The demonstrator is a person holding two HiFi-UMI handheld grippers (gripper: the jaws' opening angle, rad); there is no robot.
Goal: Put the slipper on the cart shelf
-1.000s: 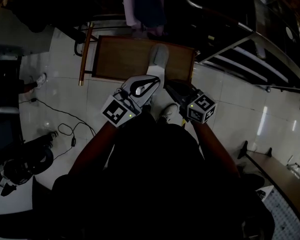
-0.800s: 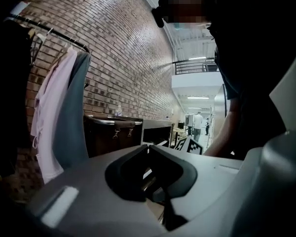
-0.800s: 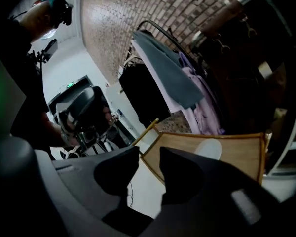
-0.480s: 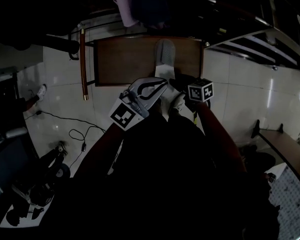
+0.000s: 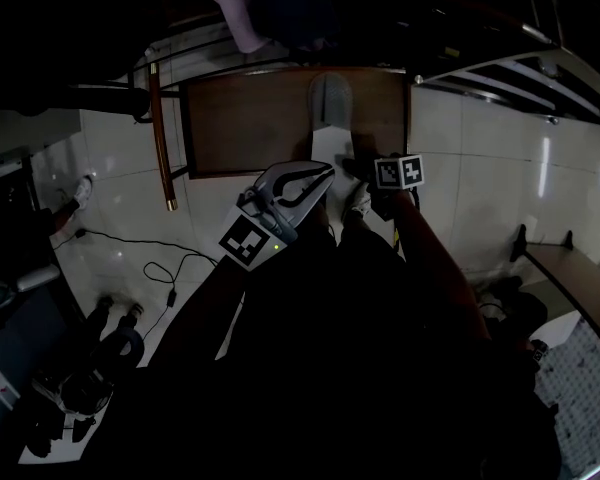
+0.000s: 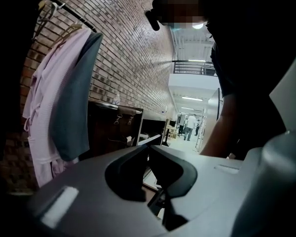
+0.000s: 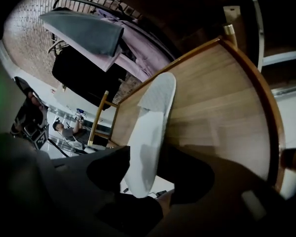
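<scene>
A wooden cart shelf [image 5: 250,128] is being occupied by one white slipper [image 5: 328,108] (grey toe toward the far edge), which is being carried lengthwise near its right side; the cart is being borne by a pale tiled floor [image 5: 460,148].

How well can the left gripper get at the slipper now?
Probably yes: the slipper lies on the shelf just ahead of the left gripper, with nothing between them. Only the right gripper is near, its opening jaws around the heel end.
</scene>
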